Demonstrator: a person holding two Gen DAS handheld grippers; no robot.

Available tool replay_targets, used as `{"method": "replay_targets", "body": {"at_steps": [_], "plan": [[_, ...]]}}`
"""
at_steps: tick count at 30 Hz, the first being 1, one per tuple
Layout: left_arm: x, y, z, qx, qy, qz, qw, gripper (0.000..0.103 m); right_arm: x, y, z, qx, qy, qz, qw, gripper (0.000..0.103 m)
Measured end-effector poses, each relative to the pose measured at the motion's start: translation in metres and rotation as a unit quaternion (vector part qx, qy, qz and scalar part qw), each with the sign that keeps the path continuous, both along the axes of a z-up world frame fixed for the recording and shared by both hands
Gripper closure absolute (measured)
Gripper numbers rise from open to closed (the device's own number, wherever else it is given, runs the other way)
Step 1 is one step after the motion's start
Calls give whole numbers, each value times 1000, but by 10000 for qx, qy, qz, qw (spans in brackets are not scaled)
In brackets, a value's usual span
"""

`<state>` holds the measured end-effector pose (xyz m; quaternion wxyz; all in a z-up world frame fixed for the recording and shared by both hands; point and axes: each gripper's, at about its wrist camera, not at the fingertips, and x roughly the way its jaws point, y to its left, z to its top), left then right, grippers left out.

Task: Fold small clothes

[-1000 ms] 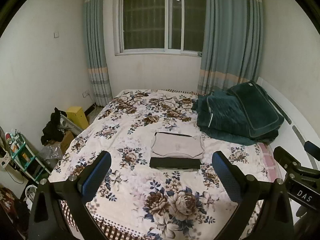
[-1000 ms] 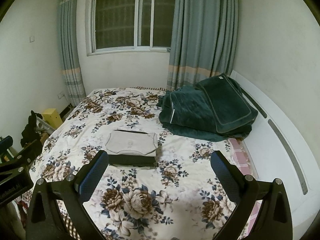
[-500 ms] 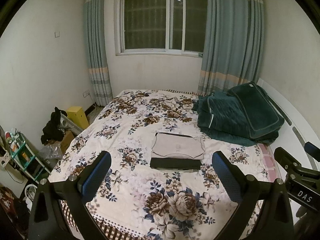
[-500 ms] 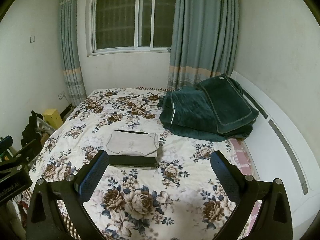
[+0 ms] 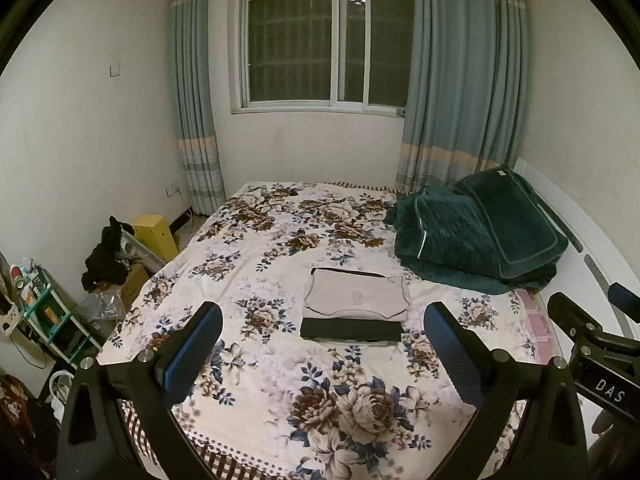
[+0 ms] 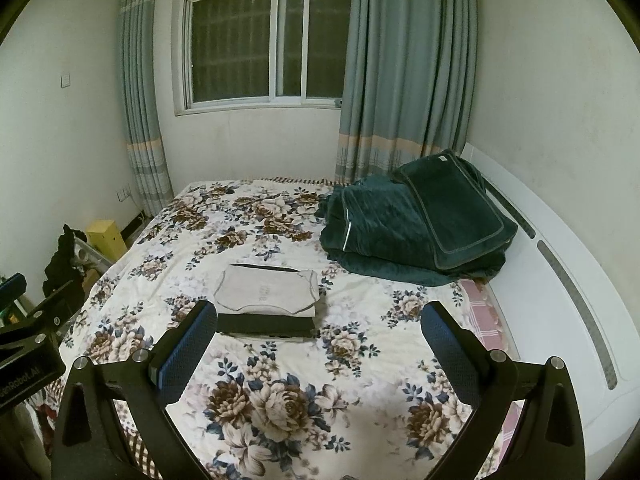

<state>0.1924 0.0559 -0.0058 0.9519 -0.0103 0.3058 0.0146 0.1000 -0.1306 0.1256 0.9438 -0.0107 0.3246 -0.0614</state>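
Clothes: I see a folded beige garment (image 5: 356, 295) lying flat mid-bed, its near edge just behind a folded black garment (image 5: 351, 329) on the floral bedspread (image 5: 256, 264). My left gripper (image 5: 322, 354) hangs above the bed's near end, jaws spread wide, holding nothing. My right gripper (image 6: 318, 350) likewise, wide and empty. A green blanket (image 6: 416, 232) sits far right.
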Motion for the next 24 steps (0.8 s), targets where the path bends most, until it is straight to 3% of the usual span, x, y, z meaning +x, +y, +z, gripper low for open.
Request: {"method": "replay_targets", "body": {"at_steps": [24], "plan": [[1,4,7,-9,-70,12,10000,0,-2,5,-2,-1,-25,-18,10000,0]]}}
